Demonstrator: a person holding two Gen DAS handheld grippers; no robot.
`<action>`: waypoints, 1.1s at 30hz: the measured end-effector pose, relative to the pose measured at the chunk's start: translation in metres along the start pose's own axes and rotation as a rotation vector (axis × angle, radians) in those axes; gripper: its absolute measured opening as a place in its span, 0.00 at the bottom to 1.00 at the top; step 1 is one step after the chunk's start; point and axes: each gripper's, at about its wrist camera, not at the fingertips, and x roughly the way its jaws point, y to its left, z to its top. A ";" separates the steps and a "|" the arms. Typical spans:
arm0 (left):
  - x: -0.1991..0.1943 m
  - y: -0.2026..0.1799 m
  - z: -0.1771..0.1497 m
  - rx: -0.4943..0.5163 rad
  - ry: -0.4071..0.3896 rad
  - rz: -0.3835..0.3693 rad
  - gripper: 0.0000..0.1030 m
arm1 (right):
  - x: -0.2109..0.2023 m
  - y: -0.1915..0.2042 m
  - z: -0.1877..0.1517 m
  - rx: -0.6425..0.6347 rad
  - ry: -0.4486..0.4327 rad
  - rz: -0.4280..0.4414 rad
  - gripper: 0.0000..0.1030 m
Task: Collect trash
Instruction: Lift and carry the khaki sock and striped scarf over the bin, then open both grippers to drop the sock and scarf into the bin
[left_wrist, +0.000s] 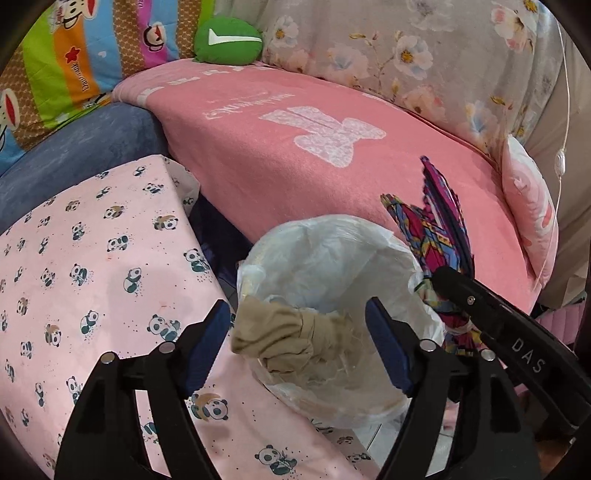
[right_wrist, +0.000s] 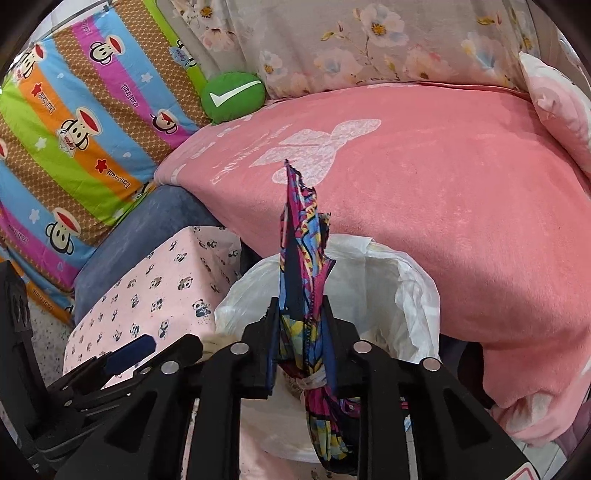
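A round bin with a white plastic liner (left_wrist: 332, 254) stands on the floor against the sofa. My left gripper (left_wrist: 299, 343) hovers over the bin's mouth, open. A knotted beige cloth bundle (left_wrist: 284, 339) lies loose between its blue pads, with a gap on the right side. My right gripper (right_wrist: 301, 332) is beside it over the same bin (right_wrist: 406, 288). A colourful patterned cloth (right_wrist: 299, 266) fills its narrow gap, sticking up above the jaws and hanging below them. In the left wrist view this cloth (left_wrist: 439, 221) rises from the right gripper's tip (left_wrist: 443, 284).
A pink blanket (left_wrist: 295, 166) covers the sofa seat behind the bin. A panda-print pink cushion (left_wrist: 92, 266) lies to the left, over a blue armrest (left_wrist: 74, 147). A striped cartoon quilt (right_wrist: 74, 129), a green round pillow (right_wrist: 232, 96) and floral bedding (right_wrist: 351, 40) are at the back.
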 end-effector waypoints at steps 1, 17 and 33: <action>0.000 0.003 0.001 -0.010 -0.001 0.000 0.71 | 0.001 0.001 0.002 0.000 -0.003 0.005 0.29; -0.033 0.045 -0.023 -0.082 -0.037 0.096 0.71 | -0.013 0.028 -0.022 -0.057 0.009 0.019 0.45; -0.070 0.042 -0.057 -0.051 -0.047 0.193 0.75 | -0.051 0.043 -0.070 -0.185 0.033 -0.032 0.62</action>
